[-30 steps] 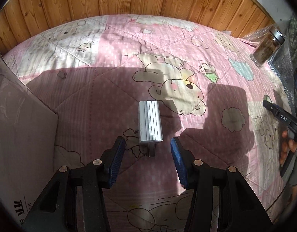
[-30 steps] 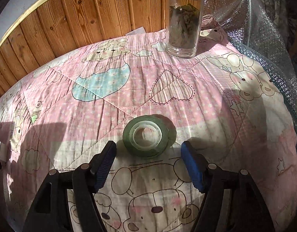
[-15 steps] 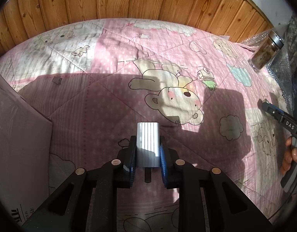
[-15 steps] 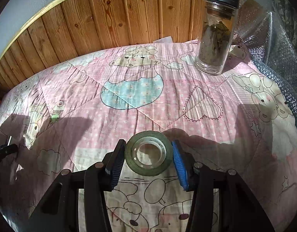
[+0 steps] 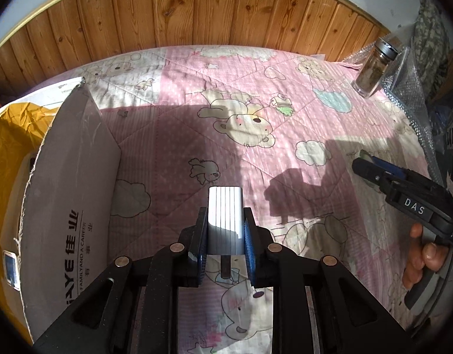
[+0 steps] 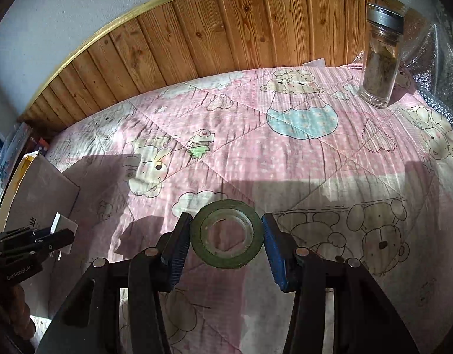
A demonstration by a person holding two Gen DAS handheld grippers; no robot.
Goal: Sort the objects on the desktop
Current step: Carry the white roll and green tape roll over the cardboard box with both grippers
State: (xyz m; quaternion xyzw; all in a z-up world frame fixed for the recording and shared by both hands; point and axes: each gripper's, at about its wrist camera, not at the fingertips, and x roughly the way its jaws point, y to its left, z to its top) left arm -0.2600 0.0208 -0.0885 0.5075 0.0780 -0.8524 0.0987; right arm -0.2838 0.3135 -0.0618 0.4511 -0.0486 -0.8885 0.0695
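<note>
My left gripper [image 5: 225, 236] is shut on a white ribbed block [image 5: 225, 216] with a dark stub at its near end, held above the pink quilt [image 5: 214, 124]. My right gripper [image 6: 226, 237] is shut on a green roll of tape [image 6: 226, 261], also lifted off the quilt [image 6: 256, 153]. In the right wrist view the left gripper [image 6: 53, 237] and the white block [image 6: 62, 224] show at the far left, next to the cardboard box. In the left wrist view the right gripper [image 5: 371, 168] shows at the right, held by a hand [image 5: 418, 253].
An open cardboard box [image 5: 70, 194] with a yellow liner stands at the left edge of the quilt. A glass jar with a metal lid [image 6: 380, 59] stands at the back right beside bubble wrap [image 6: 439, 67]. A wooden panel wall [image 5: 197, 17] runs behind.
Both grippers went from open to shut, the left on the white block, the right on the tape roll. Both have since lifted and moved left, and the box is now closer.
</note>
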